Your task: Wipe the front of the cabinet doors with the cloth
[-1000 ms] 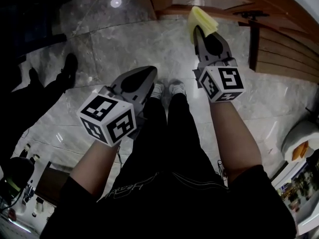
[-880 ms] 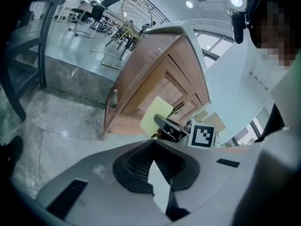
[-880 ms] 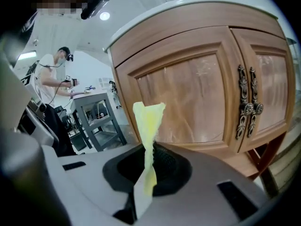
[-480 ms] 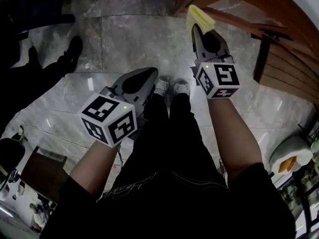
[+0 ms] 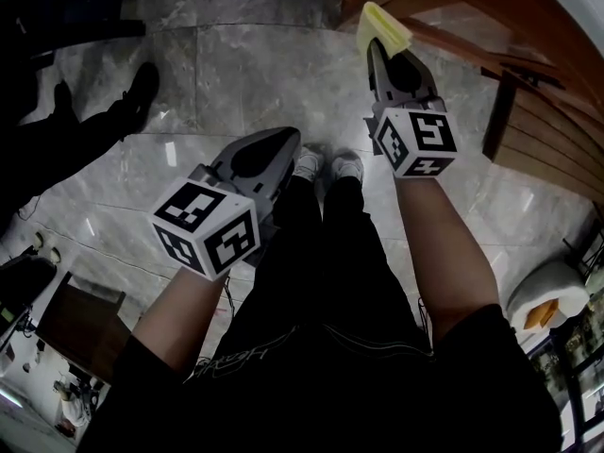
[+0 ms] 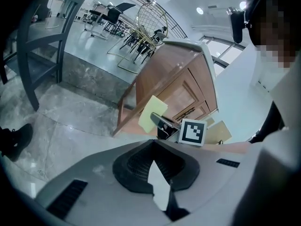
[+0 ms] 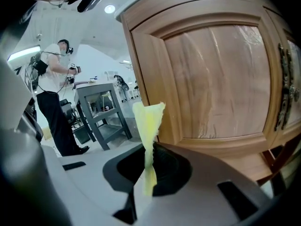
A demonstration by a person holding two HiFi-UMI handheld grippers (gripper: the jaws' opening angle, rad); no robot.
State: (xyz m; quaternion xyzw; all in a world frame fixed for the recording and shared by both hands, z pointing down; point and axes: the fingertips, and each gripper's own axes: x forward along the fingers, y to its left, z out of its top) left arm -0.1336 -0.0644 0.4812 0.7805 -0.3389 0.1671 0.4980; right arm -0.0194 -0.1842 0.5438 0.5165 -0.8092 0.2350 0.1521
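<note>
Your right gripper [image 5: 376,47] is clamped on the yellow cloth [image 5: 382,25]. In the right gripper view the jaws pinch the cloth [image 7: 148,126] at its lower part, and the rest stands up above them as a narrow crumpled strip. You hold it up in front of the wooden cabinet [image 5: 453,8], level with the left edge of the cabinet door [image 7: 216,74] and close to the corner post. From these views I can't tell whether the cloth touches the wood or sits just off it. The door's metal handles [image 7: 283,92] are well to the right of the cloth, at the door's far edge. Your left gripper [image 5: 283,138] hangs lower and nearer your body, over the grey marble floor [image 5: 236,74] just beside your shoes [image 5: 326,165] and well apart from the cabinet. In the left gripper view its jaws [image 6: 157,173] are drawn together with nothing held between them, and that view looks across at the cloth [image 6: 151,113] raised against the cabinet's side. Behind you, in the right gripper view, another person [image 7: 54,98] stands beside a grey table frame [image 7: 101,109].
</note>
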